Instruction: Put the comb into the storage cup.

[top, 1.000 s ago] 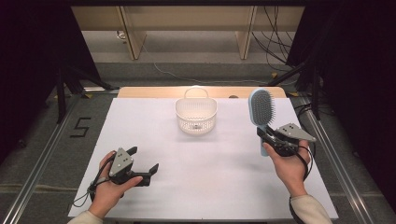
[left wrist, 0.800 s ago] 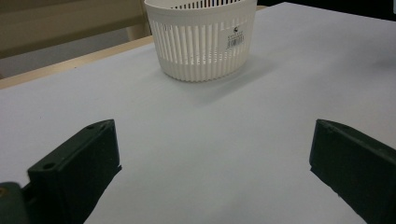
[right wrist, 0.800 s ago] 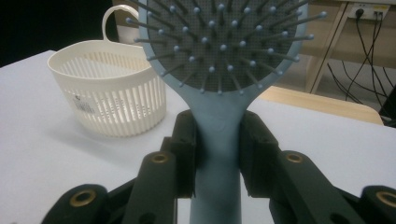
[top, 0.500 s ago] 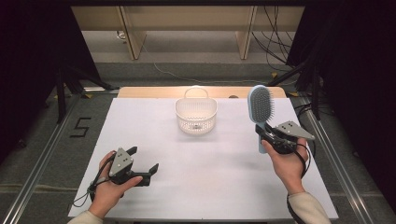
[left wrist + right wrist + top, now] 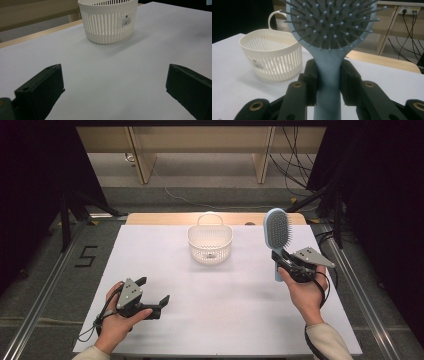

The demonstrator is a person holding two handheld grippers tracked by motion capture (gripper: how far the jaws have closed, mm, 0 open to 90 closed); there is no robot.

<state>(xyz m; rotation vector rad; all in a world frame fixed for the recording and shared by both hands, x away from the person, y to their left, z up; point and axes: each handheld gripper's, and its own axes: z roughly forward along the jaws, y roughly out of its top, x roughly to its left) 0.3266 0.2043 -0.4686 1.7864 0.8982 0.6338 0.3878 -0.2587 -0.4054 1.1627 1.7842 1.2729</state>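
A light blue hairbrush (image 5: 276, 227) with a dark bristle pad stands upright over the right side of the white table (image 5: 160, 245). My right gripper (image 5: 283, 261) is shut on its handle, and the right gripper view shows both pads (image 5: 312, 82) pressing the blue hairbrush (image 5: 329, 42) on either side. A white slatted basket (image 5: 210, 242) with a loop handle sits at the table's far centre, left of the brush. My left gripper (image 5: 152, 291) rests near the front left, open, with nothing between its jaws. The left gripper view looks across bare table to the basket (image 5: 108, 21).
A wooden strip (image 5: 160, 218) runs along the table's far edge. Table legs and cables (image 5: 295, 165) stand on the floor beyond. A "5" mark (image 5: 86, 256) lies on the floor at the left. Metal rails flank both sides of the table.
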